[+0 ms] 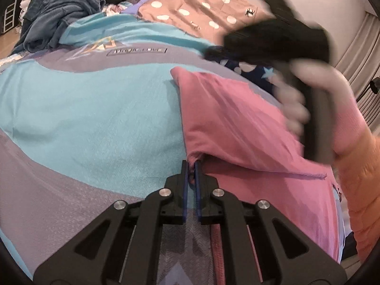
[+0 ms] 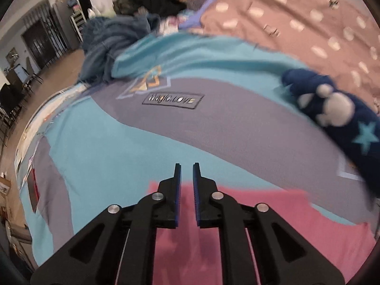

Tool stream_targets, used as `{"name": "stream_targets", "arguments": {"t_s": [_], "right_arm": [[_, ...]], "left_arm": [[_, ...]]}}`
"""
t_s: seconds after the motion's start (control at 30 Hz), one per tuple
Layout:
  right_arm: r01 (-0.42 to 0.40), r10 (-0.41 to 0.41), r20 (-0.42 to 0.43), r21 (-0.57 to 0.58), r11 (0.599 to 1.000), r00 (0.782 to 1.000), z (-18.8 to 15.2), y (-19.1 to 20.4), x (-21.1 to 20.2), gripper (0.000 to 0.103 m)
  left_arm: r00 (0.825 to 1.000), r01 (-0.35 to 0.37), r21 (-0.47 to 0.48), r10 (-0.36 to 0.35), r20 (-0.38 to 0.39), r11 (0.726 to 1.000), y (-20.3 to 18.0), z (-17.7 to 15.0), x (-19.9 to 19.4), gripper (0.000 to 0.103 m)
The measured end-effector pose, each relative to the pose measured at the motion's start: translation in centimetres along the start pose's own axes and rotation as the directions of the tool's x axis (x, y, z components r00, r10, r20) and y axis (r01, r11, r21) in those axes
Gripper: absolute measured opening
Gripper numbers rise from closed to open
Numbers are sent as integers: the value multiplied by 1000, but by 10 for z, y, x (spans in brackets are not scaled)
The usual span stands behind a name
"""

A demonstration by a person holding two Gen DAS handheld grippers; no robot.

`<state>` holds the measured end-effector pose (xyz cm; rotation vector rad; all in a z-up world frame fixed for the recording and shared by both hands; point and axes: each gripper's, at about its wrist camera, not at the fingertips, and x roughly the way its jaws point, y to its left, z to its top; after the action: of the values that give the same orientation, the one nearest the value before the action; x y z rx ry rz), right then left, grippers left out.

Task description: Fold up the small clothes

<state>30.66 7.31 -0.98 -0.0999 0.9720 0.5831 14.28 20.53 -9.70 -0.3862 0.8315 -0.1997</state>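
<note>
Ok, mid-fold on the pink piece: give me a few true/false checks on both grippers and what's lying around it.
1. The left gripper pinches an edge of the pink garment. True.
2. The right gripper grips the pink garment. False: its jaws stand apart, holding nothing.
3. A navy star-print garment lies beyond the pink one. True.
4. The pink garment lies on a bare wooden table. False: it lies on a blue-and-grey bedspread.

Both views are evenly and softly lit, with no harsh glare and only faint shadows. Straight lines are bent by strong fisheye distortion towards the dark circular edges. Motion blur is seen on the black right gripper (image 1: 277,40) and the navy star-patterned garment (image 2: 332,111).
</note>
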Motion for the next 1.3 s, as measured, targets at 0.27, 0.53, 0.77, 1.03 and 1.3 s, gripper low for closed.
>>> {"name": "stream_targets", "arguments": {"t_s": [0.27,0.53,0.77,1.03,1.3], "right_arm": [[-49,56,-59,112,993,997,-141,-51,-64,26],[-61,26,121,297,953,992,-204,-73,-123,23],[71,-222,184,597,799,957,-310,-186,-223,23],[396,-553,-17,717,574,833,-420,-290,-299,41],[453,-587,-62,703,549,807,-463,-339,-320,49]], "left_arm": [[988,90,57,-96,120,994,-15,7,-16,19],[999,-27,46,28,-30,999,-17,5,16,17],[994,-109,95,109,12,989,-37,11,4,20],[997,-78,307,73,27,948,-142,16,-8,42],[993,32,420,19,-116,907,-234,-11,52,44]]}}
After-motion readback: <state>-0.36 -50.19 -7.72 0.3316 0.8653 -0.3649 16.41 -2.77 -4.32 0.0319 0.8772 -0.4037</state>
